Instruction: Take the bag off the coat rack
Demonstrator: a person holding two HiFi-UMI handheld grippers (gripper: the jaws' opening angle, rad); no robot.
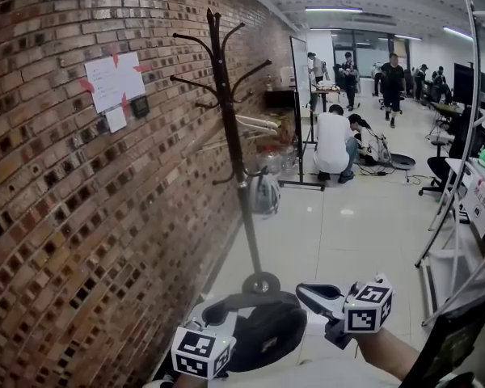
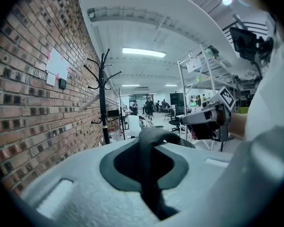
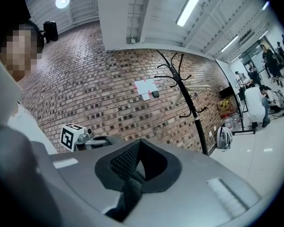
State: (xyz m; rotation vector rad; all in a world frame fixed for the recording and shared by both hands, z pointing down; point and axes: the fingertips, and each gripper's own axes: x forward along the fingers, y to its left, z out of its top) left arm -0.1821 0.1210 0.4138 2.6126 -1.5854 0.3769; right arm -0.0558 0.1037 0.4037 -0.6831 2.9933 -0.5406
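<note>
Near the black metal coat rack's (image 1: 226, 111) base, my left gripper (image 2: 150, 174) clamps the black fabric bag's (image 1: 267, 334) strap, apparently unhooked; my right gripper (image 1: 311, 295) hangs closed, empty.

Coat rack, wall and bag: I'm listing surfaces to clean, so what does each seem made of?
Coat rack: probably metal, dark semi-gloss paint; slim pole, thin curved hooks.
Wall: bare brick, matte, with pale mortar lines.
Bag: black fabric, perhaps nylon; its strap bends softly.
</note>
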